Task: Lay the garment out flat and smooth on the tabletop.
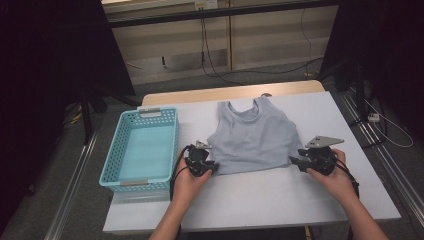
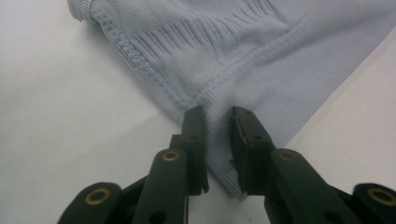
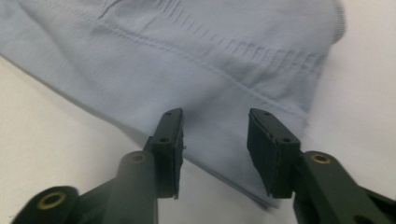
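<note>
A light blue-grey tank top (image 1: 255, 135) lies flat on the white table (image 1: 250, 200), neckline away from the person. My left gripper (image 1: 214, 168) is at the top's lower left corner. In the left gripper view it (image 2: 218, 114) is open by a narrow gap, and the ribbed hem (image 2: 243, 56) runs between the jaws. My right gripper (image 1: 293, 161) is at the lower right corner. In the right gripper view it (image 3: 215, 116) is open wider, its jaws astride the hem (image 3: 187, 60). The cloth lies flat under both.
A light blue perforated plastic basket (image 1: 150, 111) stands with nothing in it on the table's left side, close to my left hand. Bare white table lies in front of the top and to its right. Cables and a power strip (image 1: 373, 117) lie on the floor beyond.
</note>
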Motion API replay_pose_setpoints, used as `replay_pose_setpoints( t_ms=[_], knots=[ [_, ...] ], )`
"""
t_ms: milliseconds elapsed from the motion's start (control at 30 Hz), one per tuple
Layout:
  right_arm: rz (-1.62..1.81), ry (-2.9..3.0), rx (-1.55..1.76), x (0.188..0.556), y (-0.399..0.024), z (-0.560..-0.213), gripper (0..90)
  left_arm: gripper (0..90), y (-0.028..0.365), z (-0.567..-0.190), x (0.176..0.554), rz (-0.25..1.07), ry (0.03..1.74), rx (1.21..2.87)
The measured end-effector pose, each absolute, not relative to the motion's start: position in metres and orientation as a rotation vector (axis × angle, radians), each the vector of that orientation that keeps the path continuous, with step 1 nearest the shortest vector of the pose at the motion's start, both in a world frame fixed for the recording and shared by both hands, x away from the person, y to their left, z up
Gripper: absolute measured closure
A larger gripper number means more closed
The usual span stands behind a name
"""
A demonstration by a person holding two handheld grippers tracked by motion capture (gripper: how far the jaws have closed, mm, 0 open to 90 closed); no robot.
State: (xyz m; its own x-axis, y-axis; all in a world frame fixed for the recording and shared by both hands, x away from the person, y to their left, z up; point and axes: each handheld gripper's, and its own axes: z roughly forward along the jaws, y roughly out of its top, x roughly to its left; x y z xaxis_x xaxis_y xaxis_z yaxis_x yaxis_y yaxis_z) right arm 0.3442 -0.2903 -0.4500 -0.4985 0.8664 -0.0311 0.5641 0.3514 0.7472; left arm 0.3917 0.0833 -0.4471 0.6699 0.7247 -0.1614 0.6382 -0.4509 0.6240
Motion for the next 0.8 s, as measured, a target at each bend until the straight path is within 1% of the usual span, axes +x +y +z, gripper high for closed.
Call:
replay_pose_setpoints(
  t_ms=[33, 133, 167, 200, 233, 267, 367, 567, 800],
  knots=[
    [0.961, 2.215, 1.236, 0.345, -0.288, -0.451, 60.7, 77.1, 0.083, -0.447, 0.392, 0.164, 1.047, 2.213],
    [0.952, 2.256, 1.228, 0.347, -0.281, -0.456, 67.0, 79.7, 0.083, -0.446, 0.392, 0.15, 1.051, 2.216],
    [0.957, 2.25, 1.221, 0.348, -0.28, -0.457, 74.4, 81.0, 0.083, -0.445, 0.393, 0.144, 1.054, 2.212],
    [0.967, 2.26, 1.228, 0.349, -0.279, -0.456, 83.6, 82.2, 0.084, -0.444, 0.393, 0.139, 1.056, 2.21],
    [0.962, 2.262, 1.231, 0.35, -0.278, -0.456, 87.9, 83.4, 0.085, -0.444, 0.394, 0.129, 1.058, 2.204],
    [0.946, 2.251, 1.232, 0.351, -0.277, -0.456, 89.8, 84.3, 0.085, -0.443, 0.394, 0.124, 1.061, 2.199],
    [0.959, 2.237, 1.263, 0.353, -0.277, -0.457, 90.0, 85.8, 0.089, -0.437, 0.395, 0.12, 1.061, 2.18],
    [0.982, 2.176, 1.282, 0.357, -0.282, -0.451, 90.0, 86.0, 0.094, -0.427, 0.397, 0.133, 1.051, 2.129],
    [1.006, 2.146, 1.333, 0.37, -0.287, -0.456, 90.0, 86.0, 0.092, -0.434, 0.403, 0.148, 1.066, 2.136]
  ],
)
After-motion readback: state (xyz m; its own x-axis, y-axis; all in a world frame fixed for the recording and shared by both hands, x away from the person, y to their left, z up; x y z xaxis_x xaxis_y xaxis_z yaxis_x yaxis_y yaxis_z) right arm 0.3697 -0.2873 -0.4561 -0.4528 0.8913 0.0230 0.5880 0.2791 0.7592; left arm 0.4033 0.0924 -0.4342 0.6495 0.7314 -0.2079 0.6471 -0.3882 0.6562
